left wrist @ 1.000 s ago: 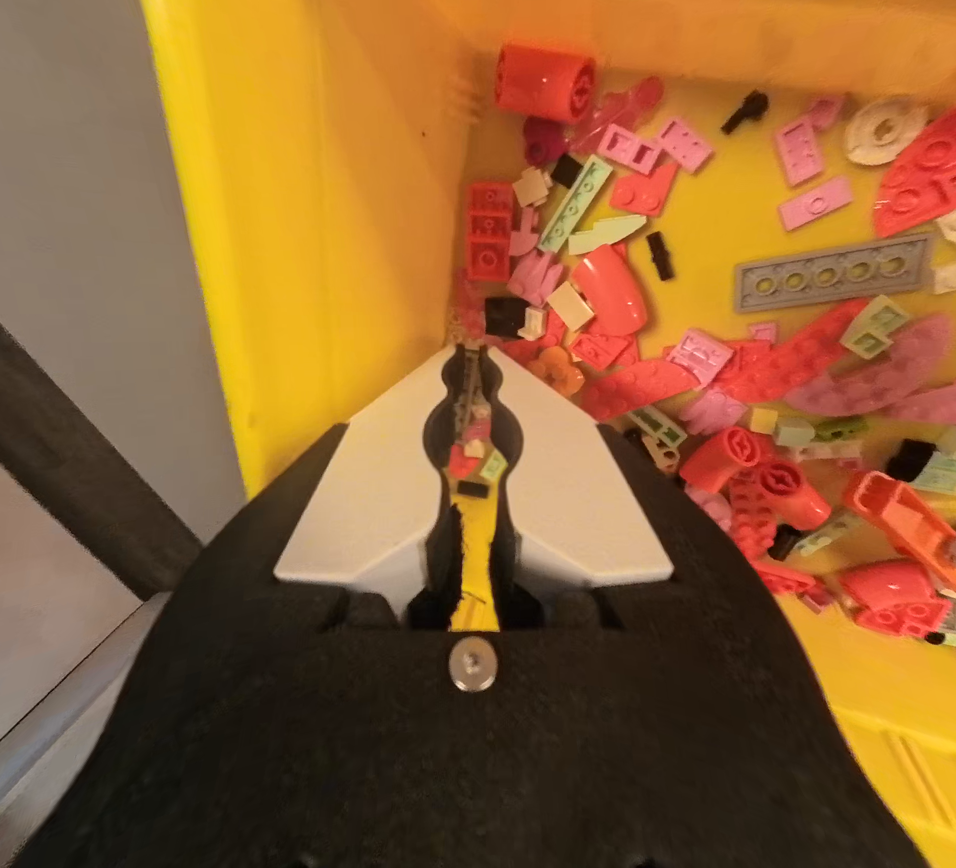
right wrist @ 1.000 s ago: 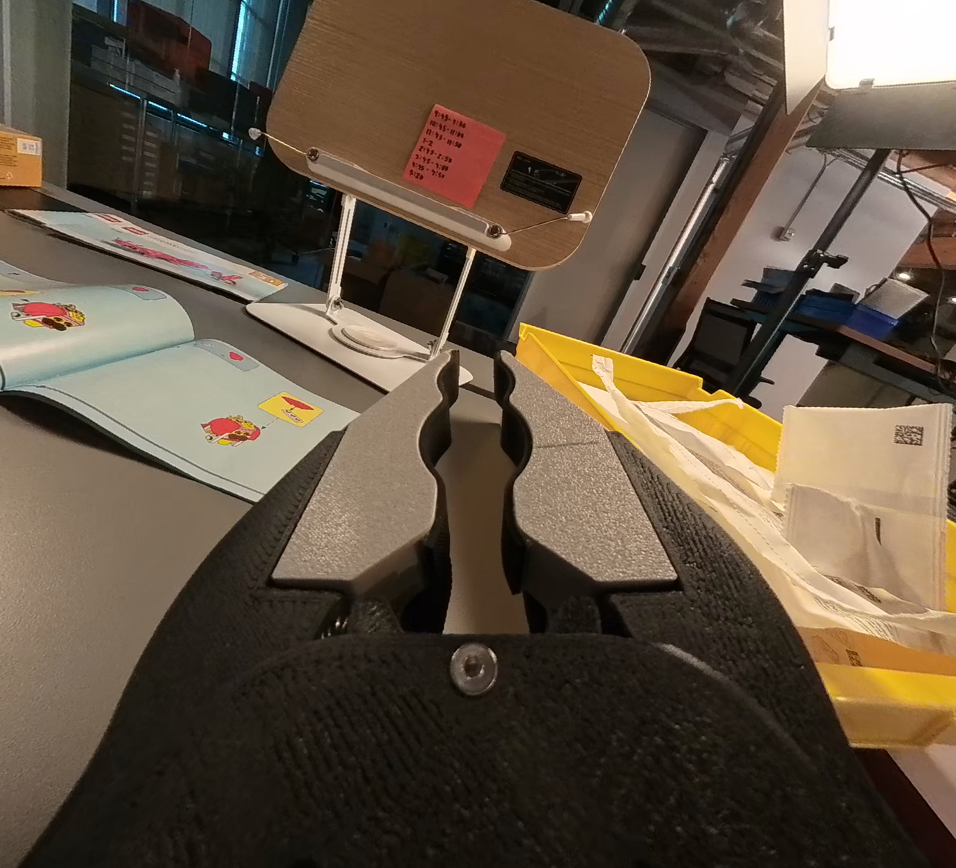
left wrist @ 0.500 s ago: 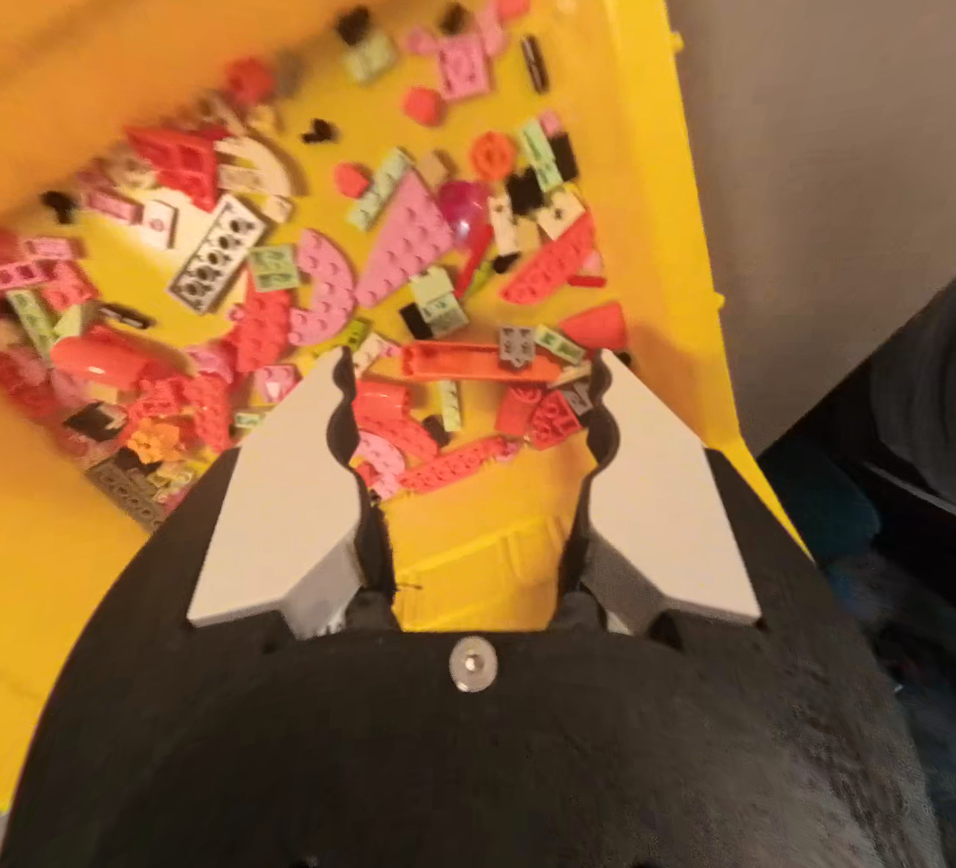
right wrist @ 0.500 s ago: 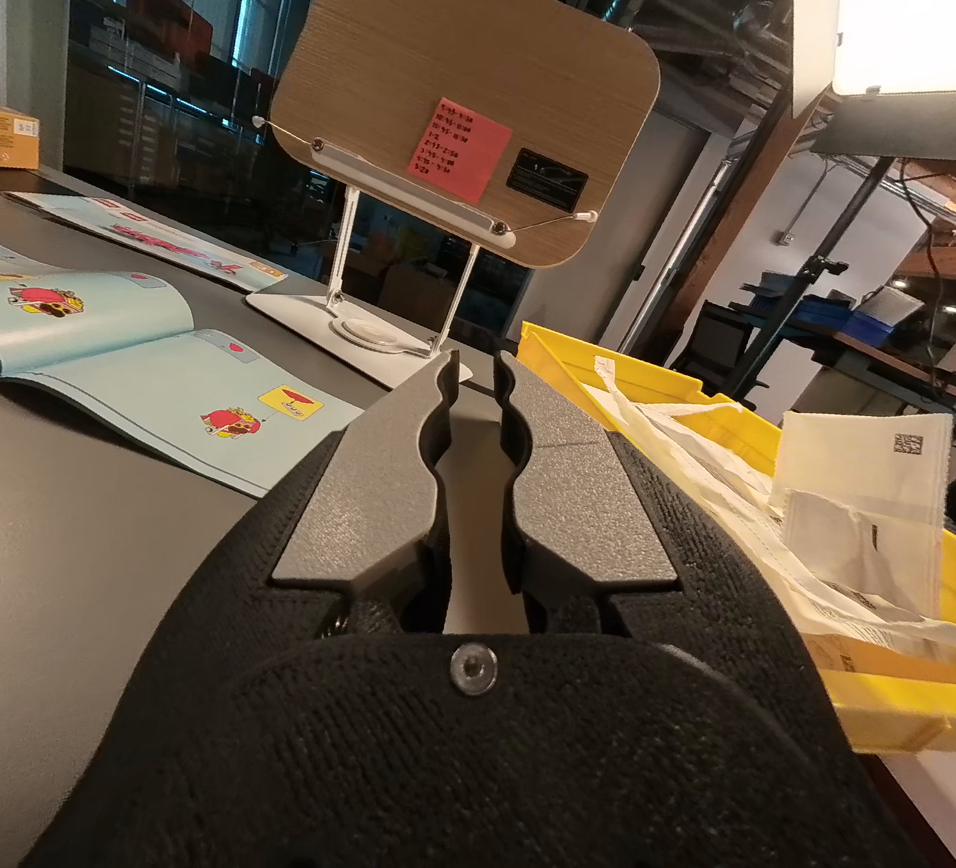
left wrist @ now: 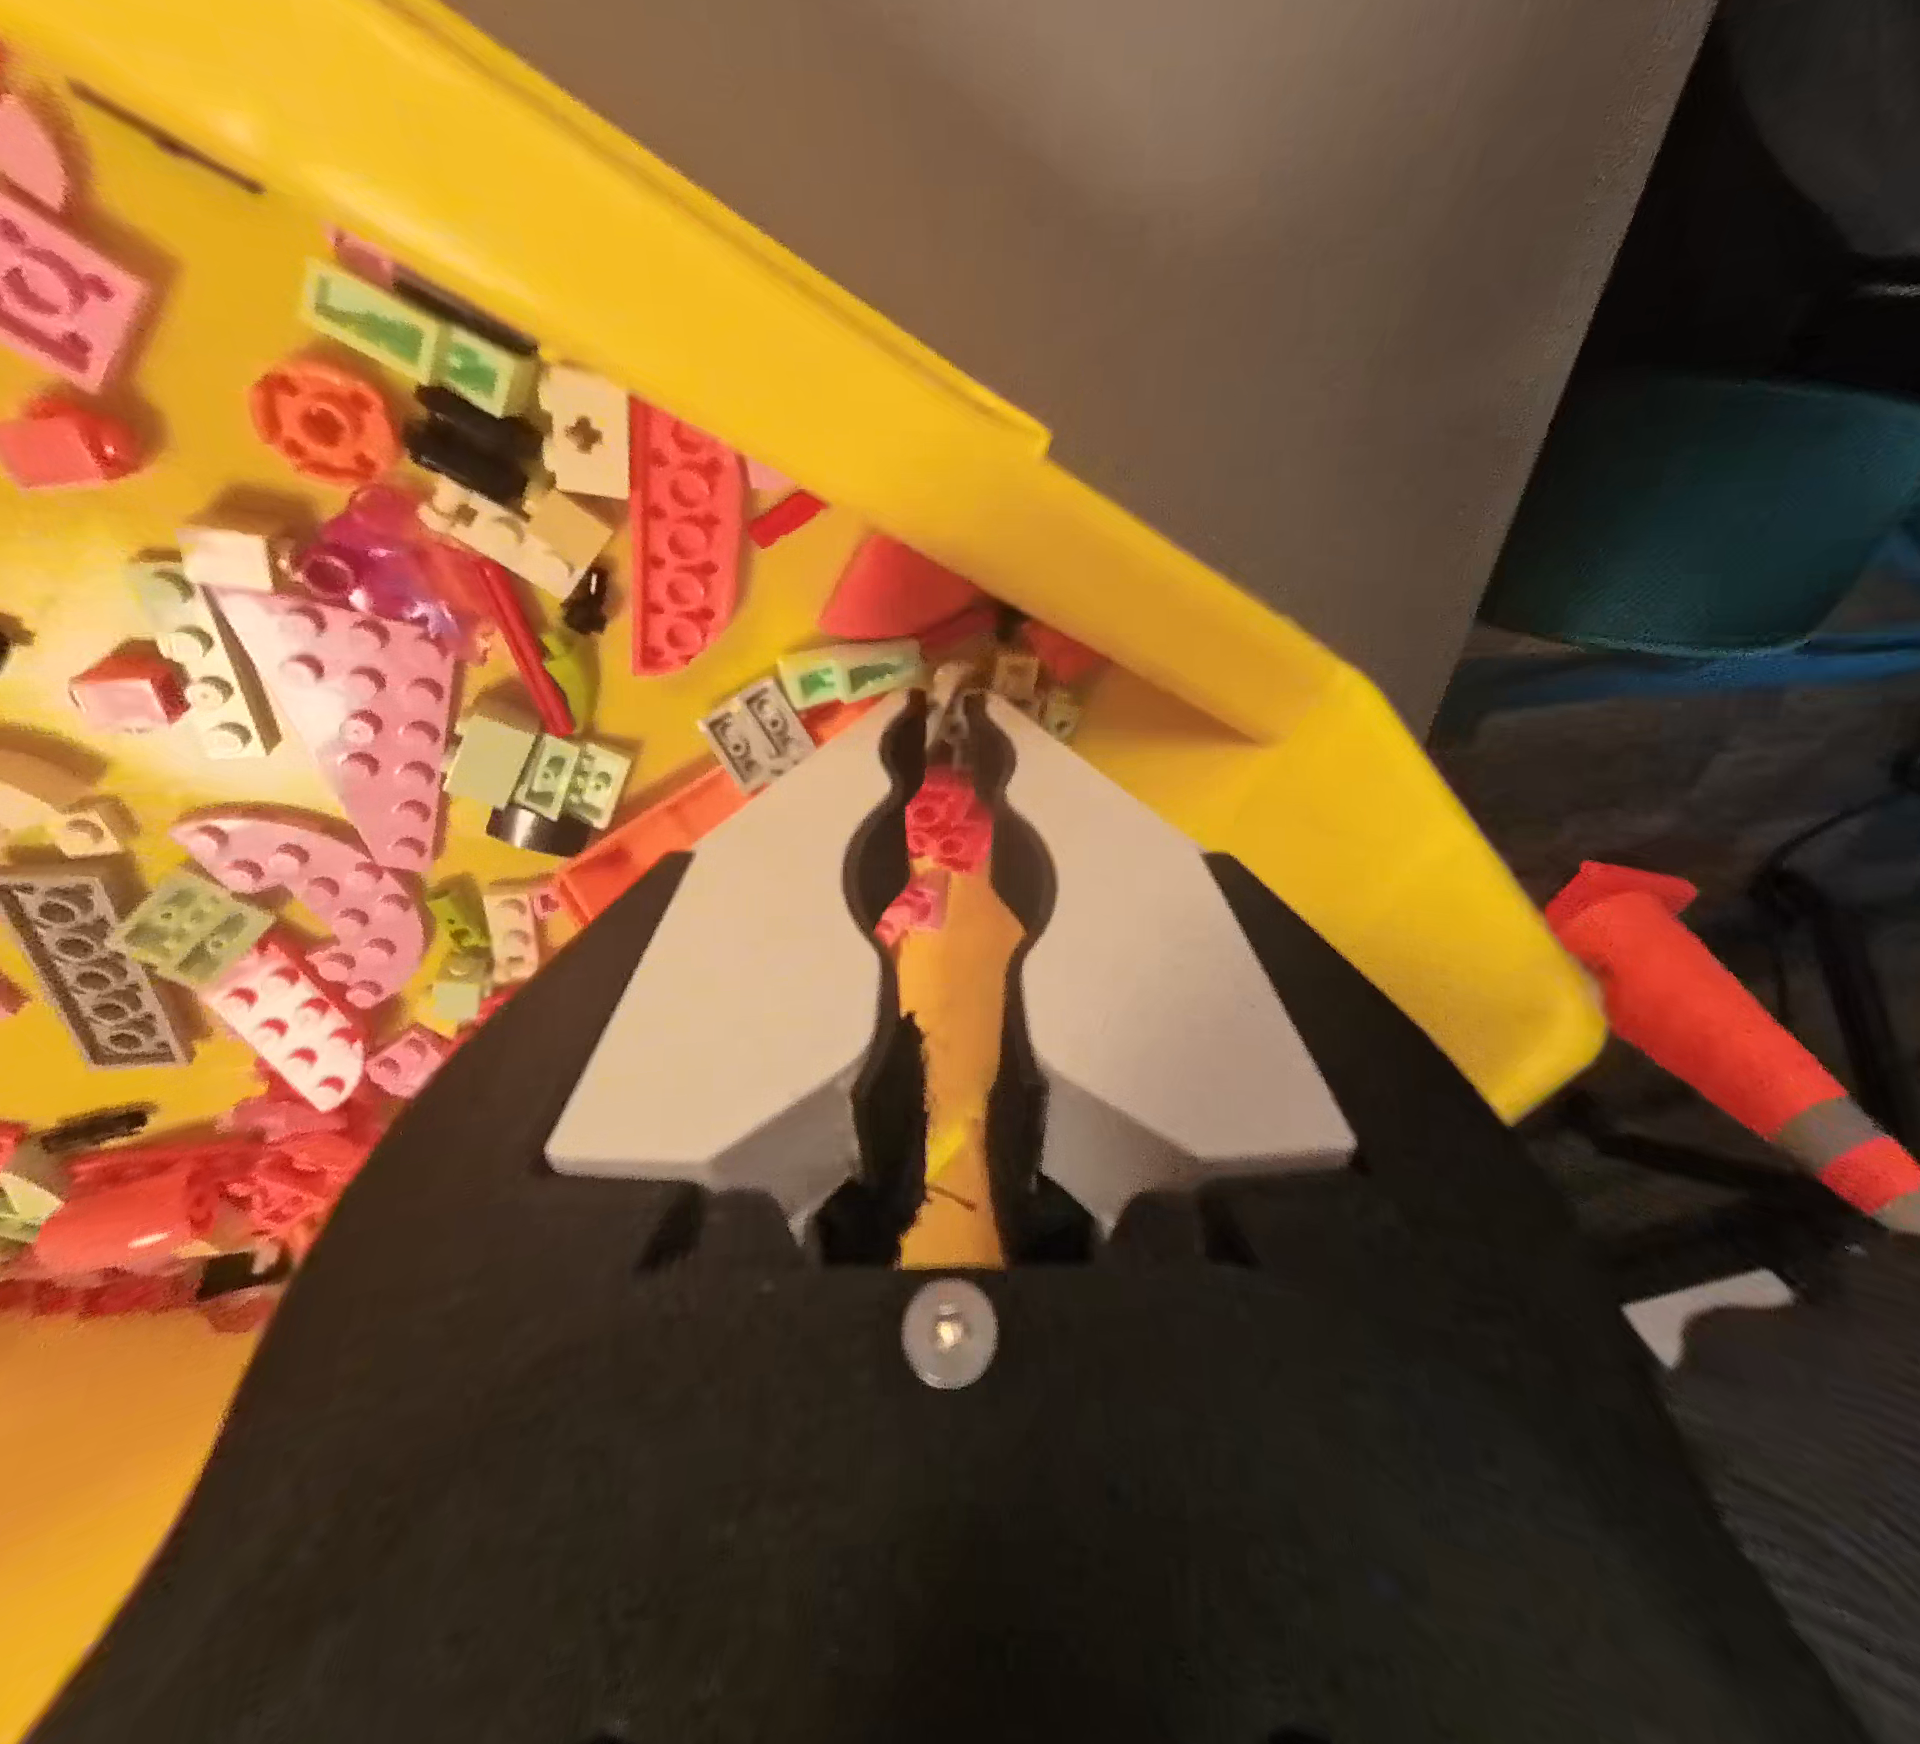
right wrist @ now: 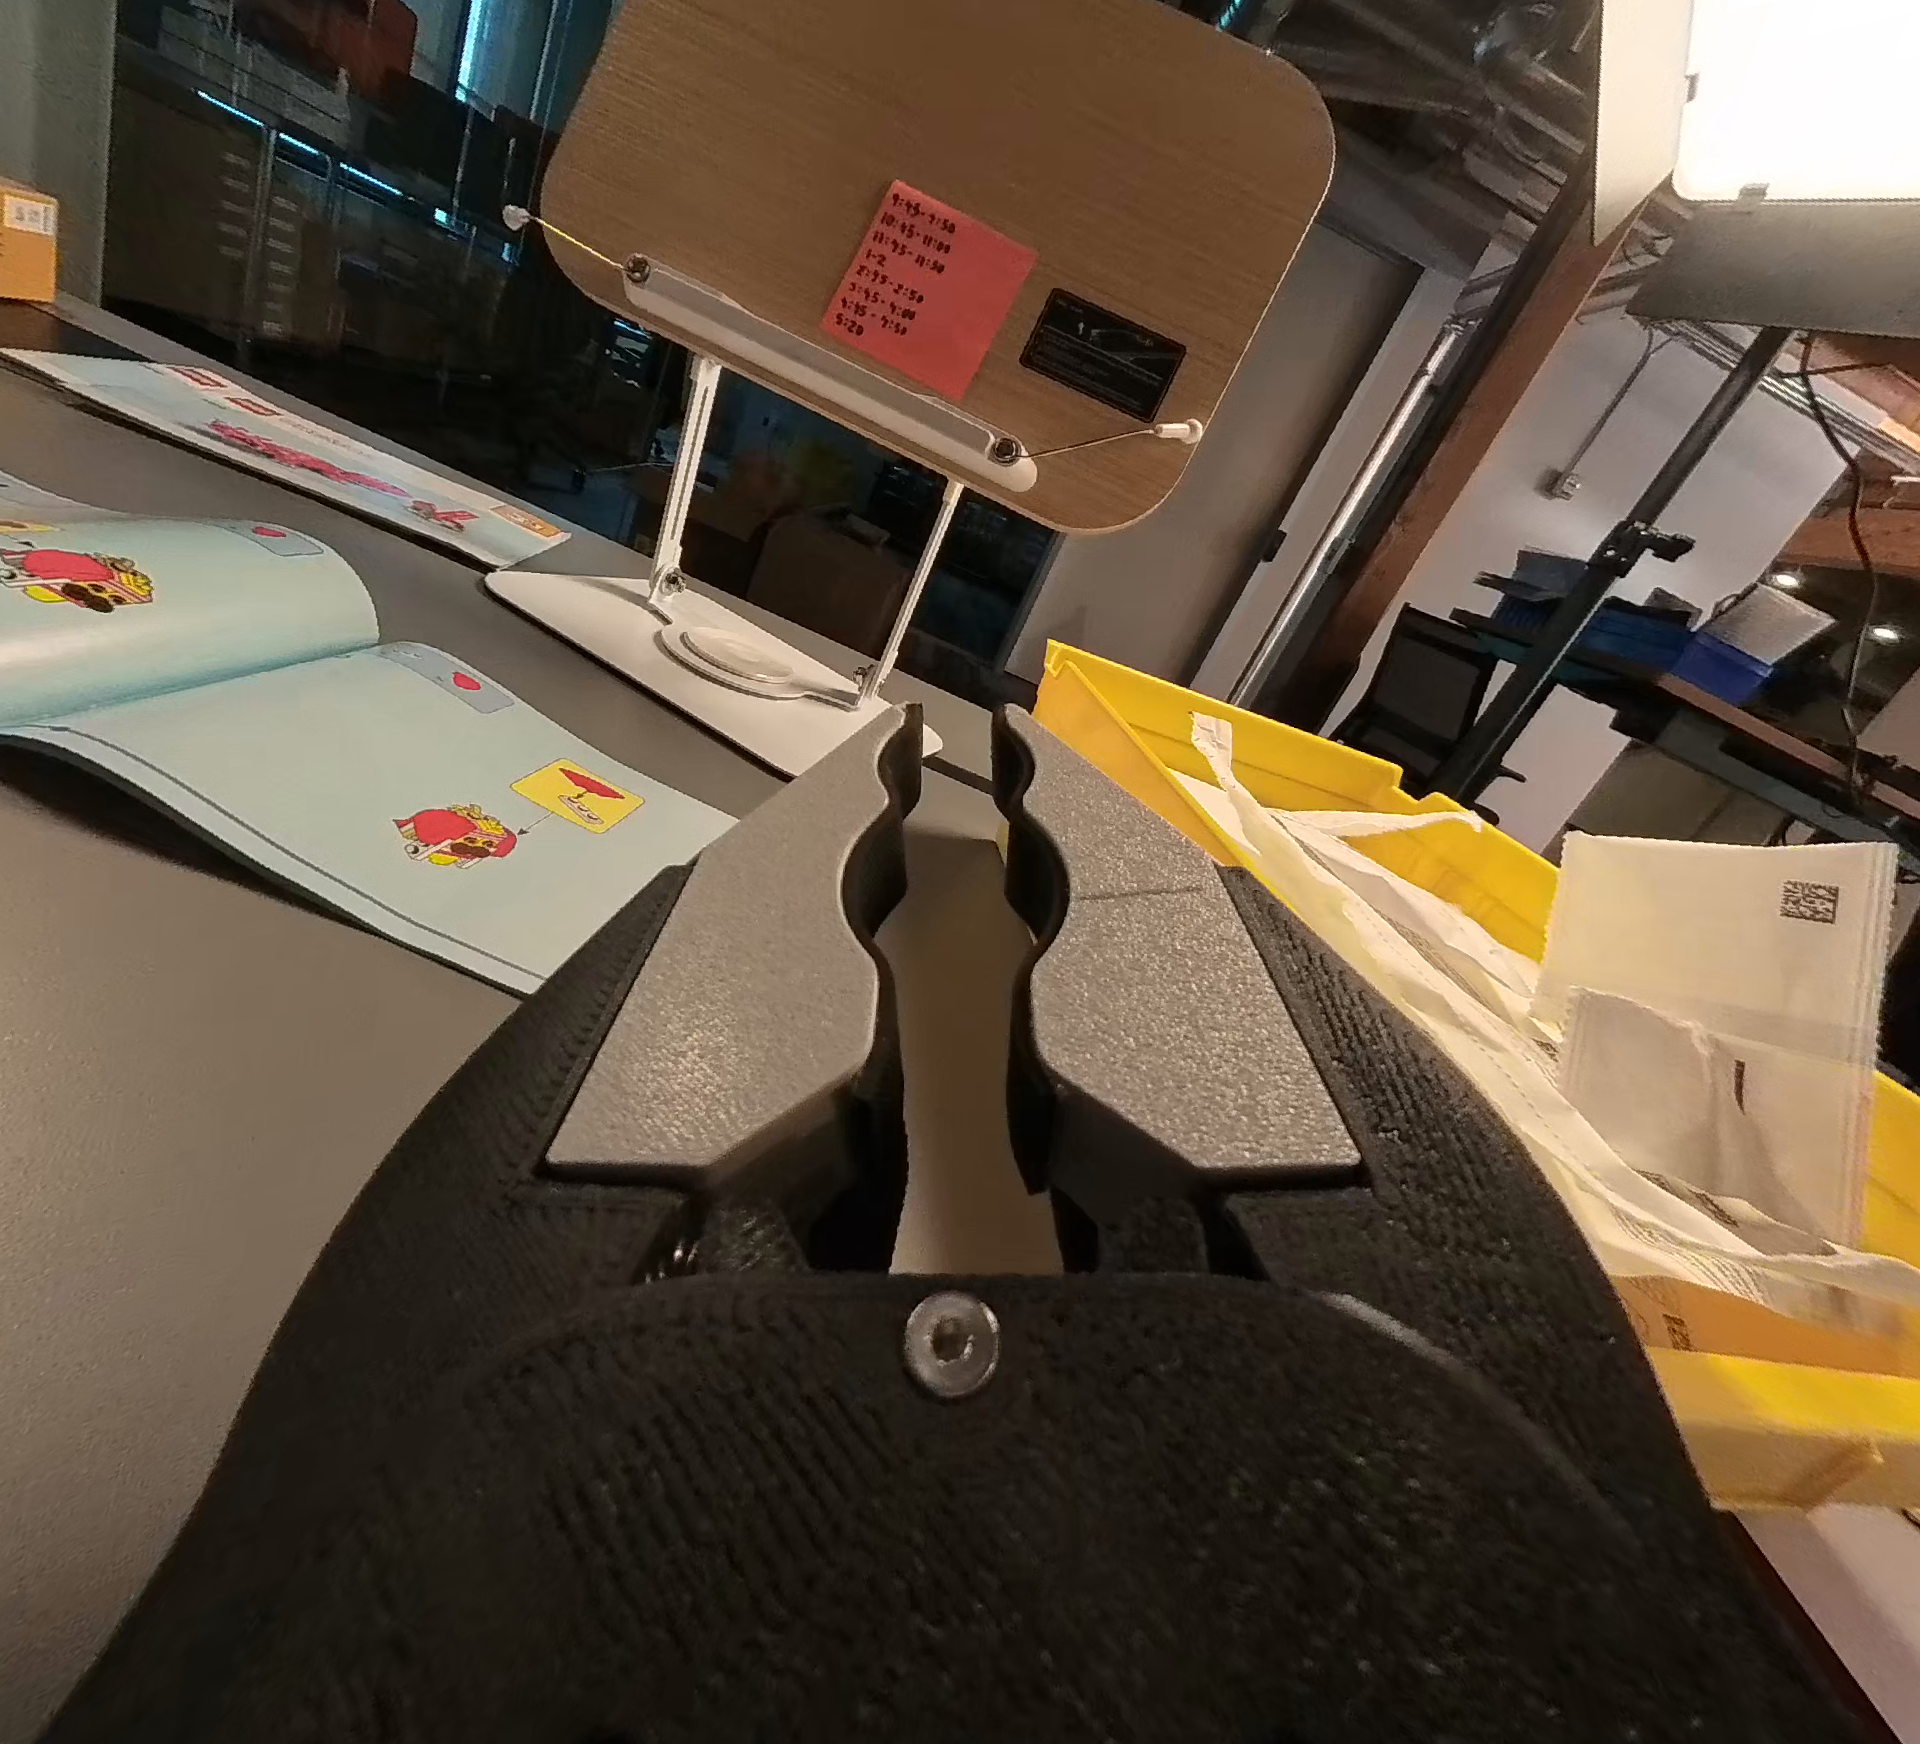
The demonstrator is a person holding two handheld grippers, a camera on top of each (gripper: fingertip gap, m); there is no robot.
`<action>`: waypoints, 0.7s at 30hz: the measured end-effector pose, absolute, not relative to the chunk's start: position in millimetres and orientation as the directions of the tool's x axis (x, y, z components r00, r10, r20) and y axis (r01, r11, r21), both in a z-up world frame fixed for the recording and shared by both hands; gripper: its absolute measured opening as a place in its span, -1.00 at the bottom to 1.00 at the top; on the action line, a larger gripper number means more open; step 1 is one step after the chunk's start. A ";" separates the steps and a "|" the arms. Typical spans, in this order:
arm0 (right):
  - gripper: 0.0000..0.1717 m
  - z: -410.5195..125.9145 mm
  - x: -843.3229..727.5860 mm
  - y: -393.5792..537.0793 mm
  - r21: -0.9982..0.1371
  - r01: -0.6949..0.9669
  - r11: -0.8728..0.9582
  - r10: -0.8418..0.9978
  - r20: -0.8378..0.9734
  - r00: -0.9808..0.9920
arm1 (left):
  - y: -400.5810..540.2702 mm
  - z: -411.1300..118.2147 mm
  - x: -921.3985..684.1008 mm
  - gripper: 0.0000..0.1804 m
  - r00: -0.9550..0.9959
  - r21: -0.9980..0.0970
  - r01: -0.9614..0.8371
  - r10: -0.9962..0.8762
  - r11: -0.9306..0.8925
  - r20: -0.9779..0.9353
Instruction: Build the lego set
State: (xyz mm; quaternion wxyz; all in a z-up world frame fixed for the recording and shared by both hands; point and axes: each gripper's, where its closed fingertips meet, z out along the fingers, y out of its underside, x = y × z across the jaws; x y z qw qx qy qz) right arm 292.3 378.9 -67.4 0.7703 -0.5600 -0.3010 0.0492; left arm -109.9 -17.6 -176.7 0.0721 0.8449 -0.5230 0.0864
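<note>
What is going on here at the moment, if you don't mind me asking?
A person is working with two handheld grippers. The left gripper is down in the corner of a yellow bin full of small toy bricks, its fingers nearly together on a small grey piece at the tips. The right gripper holds nothing, its fingers a little apart above a dark table, beside an open booklet, a wooden stand and a second yellow bin of paper bags.

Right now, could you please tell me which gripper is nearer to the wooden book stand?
Right. The right gripper hangs above the dark table, pointing at the wooden book stand just ahead. The left gripper is down in a yellow bin of bricks.
</note>
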 end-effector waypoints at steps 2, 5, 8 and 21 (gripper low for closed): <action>-0.88 -67.3 292.3 379.0 -0.893 0.260 0.368 0.413 0.408 0.814 | -14.8 -177.4 -109.5 -0.91 0.429 0.037 -0.902 -0.879 -0.431 0.209; -0.88 -67.3 292.4 378.9 -0.893 0.259 0.368 0.415 0.407 0.814 | -11.8 -178.2 -111.1 -0.84 0.434 0.045 -0.900 -0.878 -0.434 0.202; -0.88 -67.1 292.3 378.8 -0.894 0.256 0.368 0.416 0.405 0.814 | -11.3 -178.3 -112.3 -0.81 0.434 0.055 -0.900 -0.880 -0.432 0.193; -0.88 -66.3 292.9 378.5 -0.897 0.244 0.368 0.423 0.395 0.815 | 1.2 -178.1 -117.3 -0.93 0.410 0.090 -0.911 -0.907 -0.403 0.095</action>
